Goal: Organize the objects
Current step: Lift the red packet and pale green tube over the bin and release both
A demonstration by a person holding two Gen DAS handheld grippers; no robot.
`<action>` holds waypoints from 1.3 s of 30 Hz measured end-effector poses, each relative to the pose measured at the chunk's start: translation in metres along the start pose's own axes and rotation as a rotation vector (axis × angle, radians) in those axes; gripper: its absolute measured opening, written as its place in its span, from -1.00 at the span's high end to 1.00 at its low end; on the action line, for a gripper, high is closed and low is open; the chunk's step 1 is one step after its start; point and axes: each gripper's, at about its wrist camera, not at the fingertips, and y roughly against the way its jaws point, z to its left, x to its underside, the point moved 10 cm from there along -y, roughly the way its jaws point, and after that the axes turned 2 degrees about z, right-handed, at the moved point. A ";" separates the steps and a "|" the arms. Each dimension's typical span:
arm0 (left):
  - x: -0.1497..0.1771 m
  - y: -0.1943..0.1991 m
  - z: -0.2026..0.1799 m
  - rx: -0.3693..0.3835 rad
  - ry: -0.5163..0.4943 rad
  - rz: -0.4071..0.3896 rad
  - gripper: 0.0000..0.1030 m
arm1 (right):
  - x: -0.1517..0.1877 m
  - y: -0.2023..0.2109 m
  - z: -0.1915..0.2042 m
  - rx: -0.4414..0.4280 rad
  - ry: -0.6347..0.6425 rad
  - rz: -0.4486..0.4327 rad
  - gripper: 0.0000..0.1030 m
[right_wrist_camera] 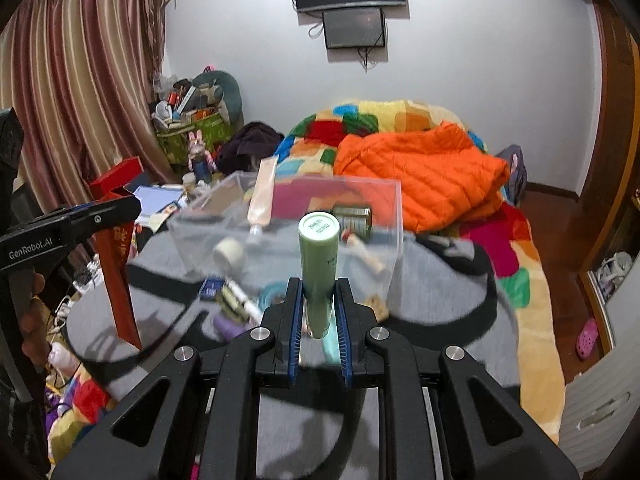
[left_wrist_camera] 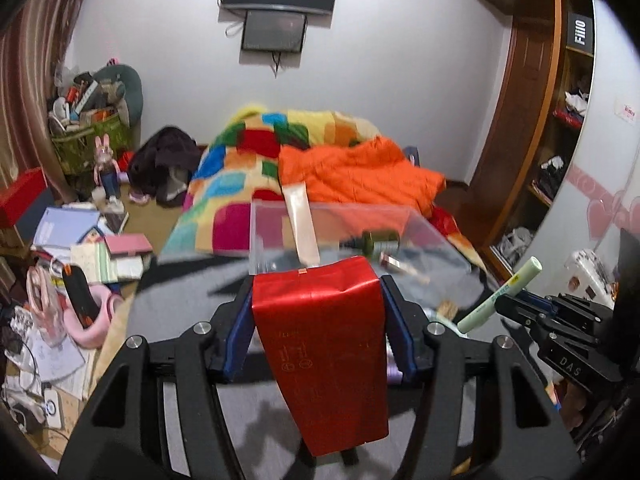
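Note:
My left gripper (left_wrist_camera: 318, 292) is shut on a red packet (left_wrist_camera: 324, 344) and holds it above the grey cloth (left_wrist_camera: 180, 304), just short of the clear plastic box (left_wrist_camera: 280, 232). My right gripper (right_wrist_camera: 318, 296) is shut on a pale green tube (right_wrist_camera: 318, 264), which also shows in the left wrist view (left_wrist_camera: 500, 296). The clear box (right_wrist_camera: 384, 208) holds a pink tube (right_wrist_camera: 262, 196), a green can (right_wrist_camera: 354, 220) and small items. The left gripper (right_wrist_camera: 116, 208) with the red packet (right_wrist_camera: 116, 272) shows at the left of the right wrist view.
Loose small items (right_wrist_camera: 236, 300) lie on the grey cloth (right_wrist_camera: 440, 300) in front of the box. An orange jacket (right_wrist_camera: 420, 172) and a patchwork blanket (left_wrist_camera: 240, 184) lie behind it. Books and clutter (left_wrist_camera: 88, 248) cover the floor to the left. A wooden wardrobe (left_wrist_camera: 532, 120) stands to the right.

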 end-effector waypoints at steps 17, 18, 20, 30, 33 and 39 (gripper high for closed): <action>-0.093 -0.038 0.006 -0.065 0.038 -0.136 -0.13 | -0.074 -0.040 -0.012 0.106 0.056 -0.063 0.73; -0.095 -0.042 0.006 -0.065 0.043 -0.140 -0.13 | -0.074 -0.044 -0.012 0.106 0.057 -0.054 0.73; -0.098 -0.051 0.007 -0.078 0.049 -0.146 -0.13 | -0.073 -0.055 -0.015 0.118 0.063 -0.034 0.73; -0.075 -0.119 0.018 -0.193 -0.017 -0.030 -0.13 | -0.052 -0.099 -0.015 0.128 0.106 0.088 0.73; -0.065 -0.133 0.019 -0.175 -0.017 0.022 -0.13 | -0.049 -0.108 -0.005 0.115 0.129 0.107 0.73; -0.052 -0.139 0.017 -0.154 -0.033 0.064 -0.13 | -0.044 -0.122 0.013 0.069 0.165 0.140 0.72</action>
